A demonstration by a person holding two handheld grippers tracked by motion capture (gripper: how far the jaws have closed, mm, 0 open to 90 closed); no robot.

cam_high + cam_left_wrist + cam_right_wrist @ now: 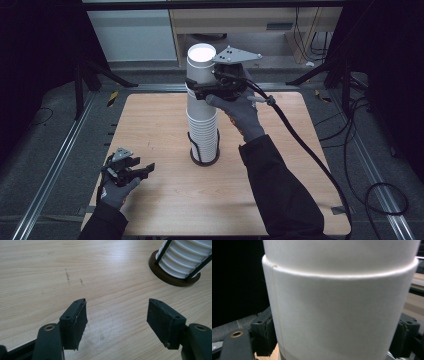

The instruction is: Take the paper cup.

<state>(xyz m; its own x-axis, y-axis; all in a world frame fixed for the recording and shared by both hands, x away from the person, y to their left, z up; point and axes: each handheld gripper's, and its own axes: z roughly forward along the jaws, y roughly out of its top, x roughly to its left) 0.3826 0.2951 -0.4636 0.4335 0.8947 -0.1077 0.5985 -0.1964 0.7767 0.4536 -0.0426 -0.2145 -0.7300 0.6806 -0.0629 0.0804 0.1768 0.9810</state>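
Note:
A tall stack of white paper cups (202, 130) stands in a black wire holder on a round brown base (204, 160) at the middle of the wooden table (280, 130). My right gripper (201, 93) is shut on the top cup (200, 65), well up the stack. In the right gripper view that cup's white wall (337, 310) sits between the two black pads (263, 333), with a rim line of another cup above. My left gripper (142, 170) rests low near the table's front left, open and holding nothing (117, 322). The holder's base (172, 277) shows to its upper right.
Metal rails (55, 165) run along both sides of the table. A black cable (310, 150) trails from the right gripper across the right side and off the edge. A cabinet (240, 25) stands behind the table, with dark floor and cables (380, 195) around it.

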